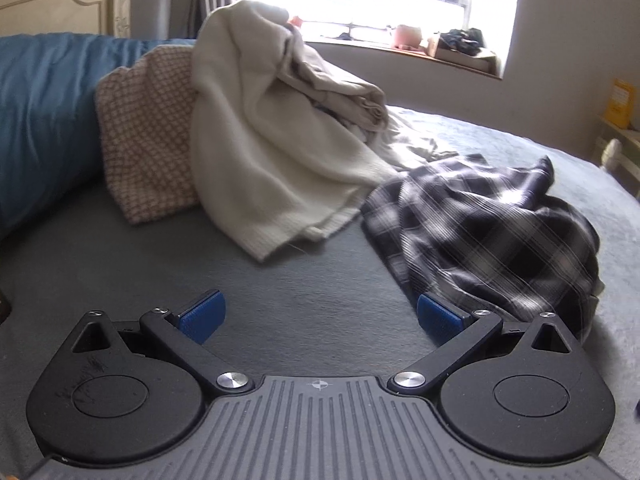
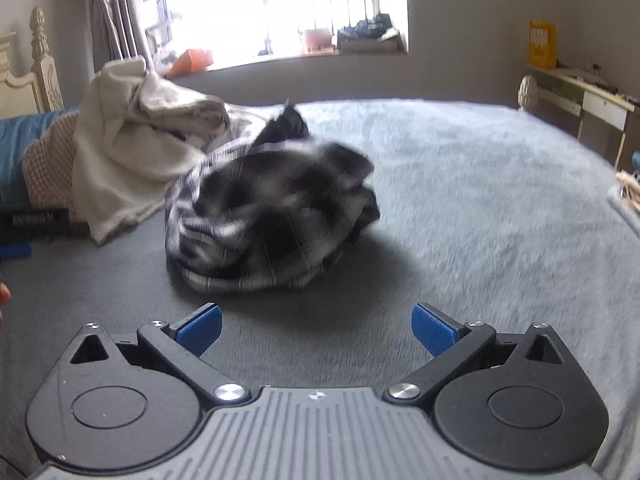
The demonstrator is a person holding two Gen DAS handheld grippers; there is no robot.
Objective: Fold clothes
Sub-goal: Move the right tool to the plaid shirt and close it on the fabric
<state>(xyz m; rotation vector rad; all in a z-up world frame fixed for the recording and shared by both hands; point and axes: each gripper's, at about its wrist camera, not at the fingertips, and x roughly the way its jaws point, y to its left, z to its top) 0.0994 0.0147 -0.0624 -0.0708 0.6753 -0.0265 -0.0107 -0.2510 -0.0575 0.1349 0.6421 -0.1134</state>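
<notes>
Left hand-held gripper [image 1: 318, 316]: jaws spread wide, blue pads [image 1: 202, 314] apart, nothing between them. Right hand-held gripper [image 2: 316, 326]: jaws likewise wide, empty. Both appear level and low, pointing toward the far side.

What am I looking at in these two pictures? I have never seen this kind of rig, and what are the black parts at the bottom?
Each picture comes from a camera on a hand-held gripper, looking along its two blue-tipped fingers. One shows the left gripper, the other the right gripper. Both are open and hold nothing. They hover over a grey bed. On it lie a crumpled black-and-white plaid shirt, blurred in the right view, a cream sweater heaped behind it, and a checked cloth beside a blue blanket.
</notes>
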